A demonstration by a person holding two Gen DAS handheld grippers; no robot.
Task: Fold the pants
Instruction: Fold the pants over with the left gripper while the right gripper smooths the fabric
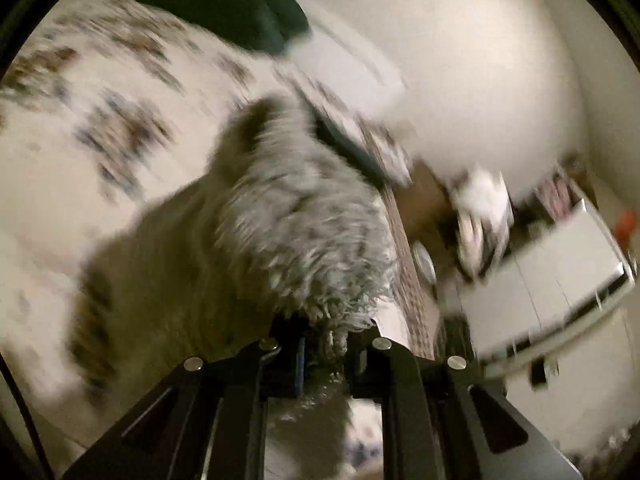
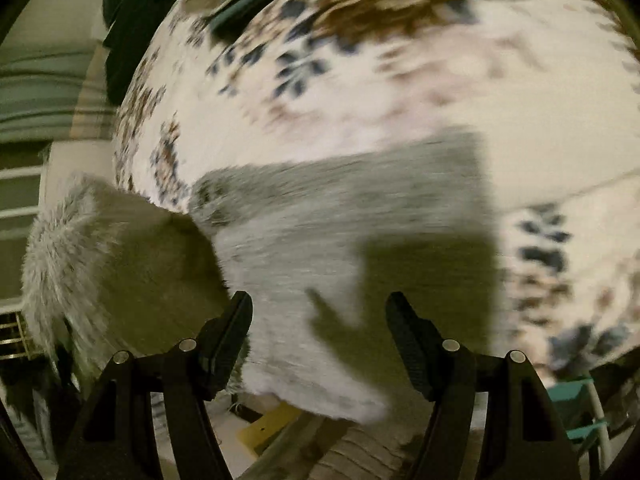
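Floral bedspread [image 2: 360, 60] — white with brown and blue leaf sprigs — covers the bed and fills most of both views; both frames are motion-blurred. Dark green cloth [image 1: 240, 12] lies at the bed's far end, toward 12 o'clock in the left wrist view. White wall [image 1: 460, 60] at 1 o'clock, white cabinet [image 1: 560, 272] at 3 o'clock, clutter between them too smeared to name.

Pants [image 2: 320, 240], grey and fuzzy, lie spread across the bedspread in the right wrist view, running from centre down to 6 o'clock where an edge hangs over the bed's side. One part is lifted and turned back at 9 o'clock, showing a smoother inner face.

Left gripper [image 1: 326, 354]: fingers drawn close together, clamped on a shaggy fold of the pants, which rises from the fingers toward 12 o'clock.

Right gripper [image 2: 320, 328]: fingers spread wide apart, nothing between them but the pants beyond. Its shadow falls on the fabric — contact cannot be told.
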